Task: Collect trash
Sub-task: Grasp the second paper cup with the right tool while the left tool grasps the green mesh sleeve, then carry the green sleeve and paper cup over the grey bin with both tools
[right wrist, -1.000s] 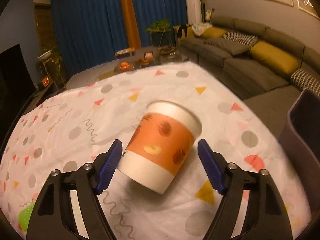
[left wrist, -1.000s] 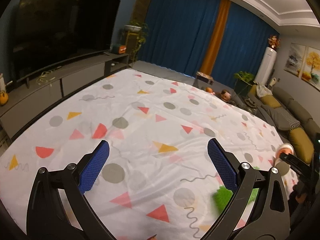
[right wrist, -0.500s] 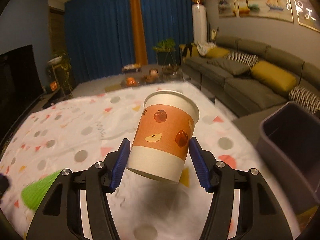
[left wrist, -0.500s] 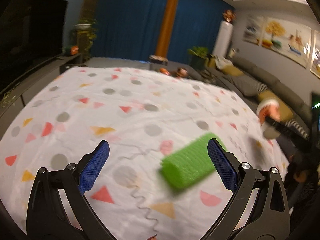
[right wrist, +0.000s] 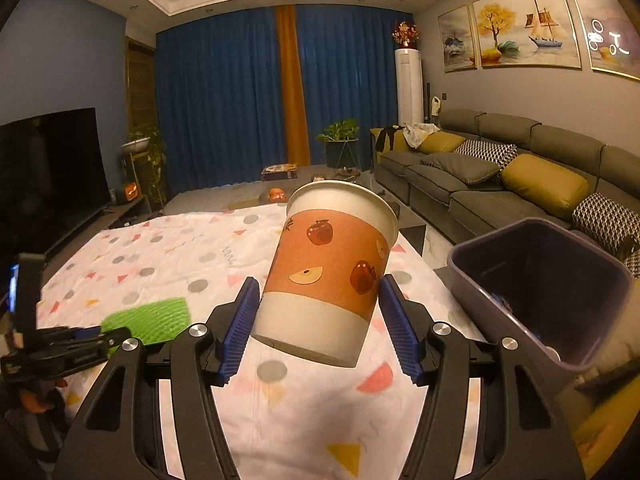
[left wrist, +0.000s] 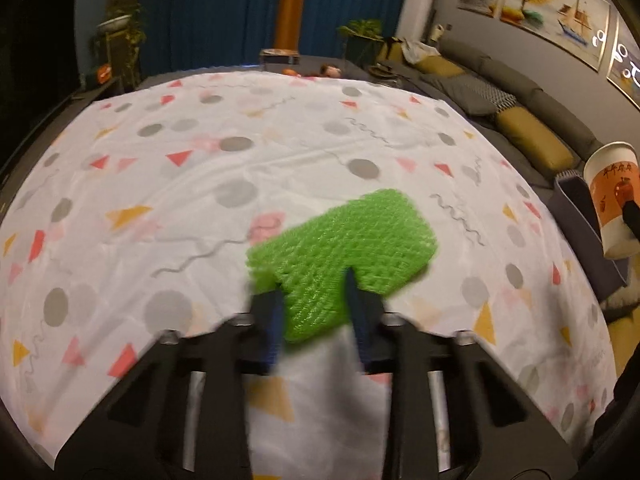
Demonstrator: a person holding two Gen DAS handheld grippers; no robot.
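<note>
A patterned sheet (left wrist: 200, 184) covers the table; a purple bin (right wrist: 540, 292) stands at its right; the right gripper (right wrist: 320, 320) clamps an orange paper cup (right wrist: 328, 276) aloft, left of the bin; the left gripper (left wrist: 316, 312) pinches a green foam net (left wrist: 344, 252).

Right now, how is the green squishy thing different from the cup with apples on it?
The green foam net is soft, flat-looking mesh; the paper cup is stiff, smooth and round. The net is plain green; the cup is white with an orange apple band. The left gripper squeezes the net near one end; the right gripper clamps the cup near its base, tilted. Both are held above the patterned cloth.
</note>
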